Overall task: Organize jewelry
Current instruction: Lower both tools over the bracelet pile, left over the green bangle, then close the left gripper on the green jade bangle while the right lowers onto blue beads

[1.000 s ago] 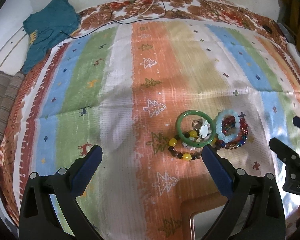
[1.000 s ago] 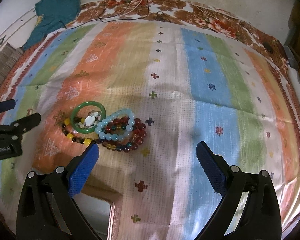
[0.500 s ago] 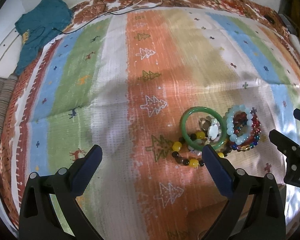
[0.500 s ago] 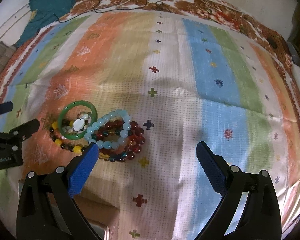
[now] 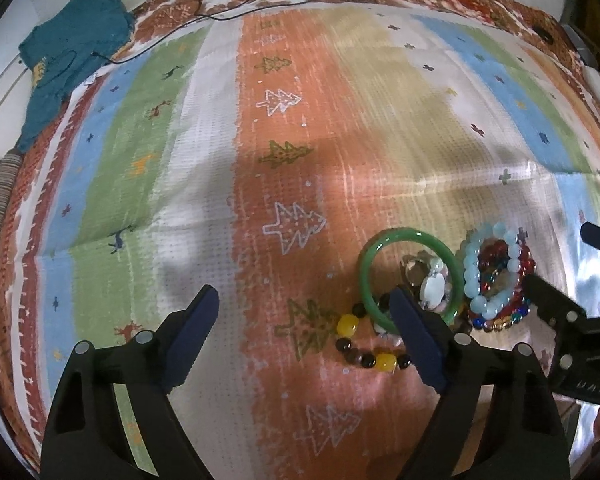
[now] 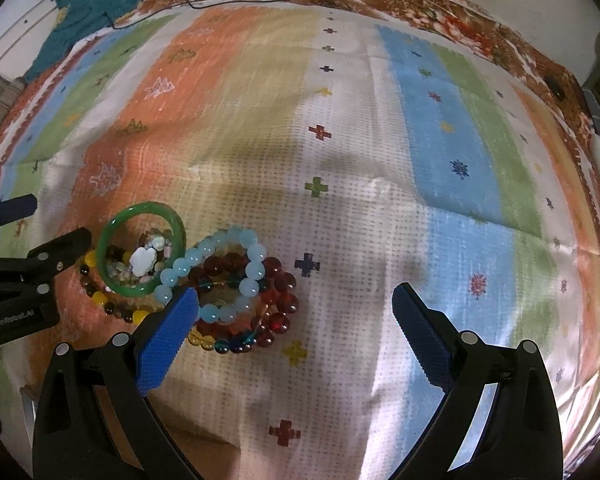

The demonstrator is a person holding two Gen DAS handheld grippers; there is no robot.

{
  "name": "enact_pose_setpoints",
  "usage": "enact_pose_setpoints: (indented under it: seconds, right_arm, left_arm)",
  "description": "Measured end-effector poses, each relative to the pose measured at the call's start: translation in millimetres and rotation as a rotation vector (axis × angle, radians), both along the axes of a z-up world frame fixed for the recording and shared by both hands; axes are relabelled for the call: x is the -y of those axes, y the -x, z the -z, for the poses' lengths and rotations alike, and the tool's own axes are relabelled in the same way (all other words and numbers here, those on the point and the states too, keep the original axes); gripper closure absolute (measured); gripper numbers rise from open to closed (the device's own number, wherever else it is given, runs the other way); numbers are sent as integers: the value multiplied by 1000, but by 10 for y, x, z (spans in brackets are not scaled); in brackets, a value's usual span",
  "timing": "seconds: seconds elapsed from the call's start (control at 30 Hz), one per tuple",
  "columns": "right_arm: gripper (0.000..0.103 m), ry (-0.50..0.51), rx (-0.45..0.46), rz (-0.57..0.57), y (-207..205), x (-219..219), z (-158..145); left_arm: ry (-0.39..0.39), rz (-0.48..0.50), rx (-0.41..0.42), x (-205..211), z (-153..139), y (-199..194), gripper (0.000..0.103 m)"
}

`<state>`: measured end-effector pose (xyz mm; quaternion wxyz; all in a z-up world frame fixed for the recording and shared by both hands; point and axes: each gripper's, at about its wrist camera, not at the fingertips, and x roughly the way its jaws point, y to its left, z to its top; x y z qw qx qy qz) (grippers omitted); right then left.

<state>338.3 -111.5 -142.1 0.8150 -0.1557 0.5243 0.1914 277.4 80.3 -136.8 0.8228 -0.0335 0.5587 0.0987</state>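
Left gripper (image 5: 304, 316): jaws spread but closing, nothing between them, over the cloth (image 5: 220, 168).
Bead string (image 5: 364, 344): dark and yellow beads, partly under the bangle.
Bangle (image 5: 366, 280): green, flat on the orange stripe, charms inside.
Bracelets (image 6: 240, 292): pale blue on red, touching the bangle.
Right gripper (image 6: 296, 312): jaws spread, empty, beside the pile.

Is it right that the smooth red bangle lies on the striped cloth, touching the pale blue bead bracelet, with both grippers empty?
Not quite: the smooth bangle is green, not red, as the right wrist view shows. It does lie on the striped cloth, touching the pale blue bead bracelet, and neither the left gripper nor the right gripper holds anything.
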Motion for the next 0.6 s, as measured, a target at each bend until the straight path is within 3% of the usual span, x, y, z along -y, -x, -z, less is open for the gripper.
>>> enact_pose_setpoints:
  seconds: [0.27,0.37,0.6]
  right_arm:
    - [6,20,-20,-9,-76,-71,115]
    - [23,24,-41,-5,-104,-75,175]
    - [29,17,-60,0,-154,-75,227]
  left_arm:
    - [-20,20,-28,32,116,-135,31]
    - [-23,23,-41,20,163,-151,33]
    - [-4,28,-57,32,219,-229,43]
